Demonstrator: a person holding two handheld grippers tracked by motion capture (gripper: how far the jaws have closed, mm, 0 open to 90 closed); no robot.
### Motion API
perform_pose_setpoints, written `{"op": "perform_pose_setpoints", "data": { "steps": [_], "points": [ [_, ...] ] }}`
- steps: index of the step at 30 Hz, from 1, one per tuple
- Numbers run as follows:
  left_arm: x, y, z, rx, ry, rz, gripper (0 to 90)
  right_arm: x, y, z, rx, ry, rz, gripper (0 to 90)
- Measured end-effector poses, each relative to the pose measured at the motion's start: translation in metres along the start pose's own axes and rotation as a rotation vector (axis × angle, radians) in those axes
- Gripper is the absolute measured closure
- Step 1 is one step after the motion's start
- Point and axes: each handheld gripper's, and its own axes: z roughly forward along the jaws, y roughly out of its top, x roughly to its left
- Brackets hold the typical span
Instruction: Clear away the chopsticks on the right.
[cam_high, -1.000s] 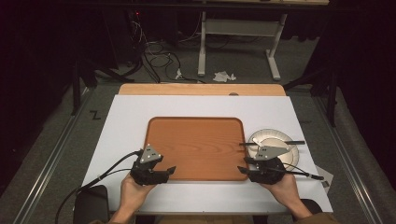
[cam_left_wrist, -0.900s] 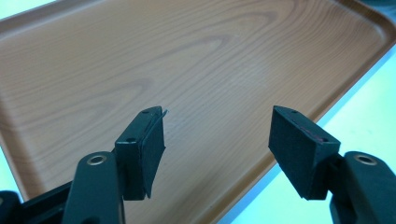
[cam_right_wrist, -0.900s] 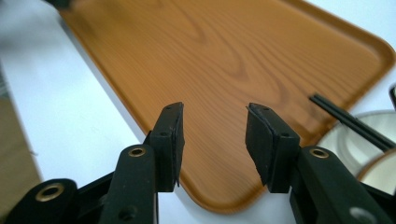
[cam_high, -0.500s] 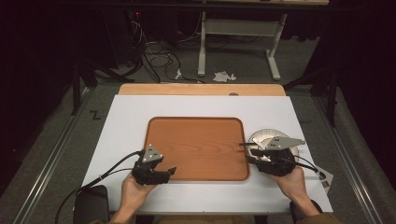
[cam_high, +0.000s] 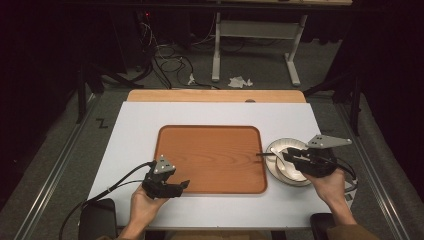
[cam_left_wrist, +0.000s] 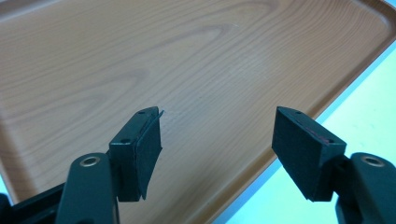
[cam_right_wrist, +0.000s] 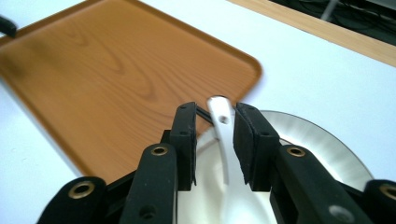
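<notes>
While holding the left gripper spread wide over the tray, just now closing the right gripper around the spoon, not pinching yet, over the plate at three o'clock of the tray; next, squeezing tight, then lifting.

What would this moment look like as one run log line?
right gripper: jaws just closing around utensil handle over plate | left gripper: open above tray

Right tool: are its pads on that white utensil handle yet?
Cannot tell. In the right gripper view the white handle stands between the right tool pads, which have just been closing; a sliver of gap may remain on both sides.
</notes>
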Motion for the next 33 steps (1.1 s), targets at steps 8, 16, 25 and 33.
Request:
{"op": "perform_pose_setpoints", "data": {
  "steps": [8, 16, 25, 33],
  "points": [
    [0.000, 0.000, 0.001, 0.010, -0.002, 0.000, 32.3, -0.022, -0.006, -0.002, 0.036, -0.064, 0.042, 72.3],
    [0.000, 0.000, 0.001, 0.003, -0.002, -0.004, 32.2, -0.059, -0.015, -0.005, 0.061, -0.147, 0.108, 74.1],
    [0.000, 0.000, 0.003, 0.011, -0.006, -0.005, 31.8, -0.090, -0.030, 0.010, 0.174, -0.237, 0.148, 73.2],
    [0.001, 0.000, 0.003, 0.020, 0.001, 0.000, 32.0, -0.101, -0.035, 0.030, 0.258, -0.276, 0.134, 69.3]
  ]
}}
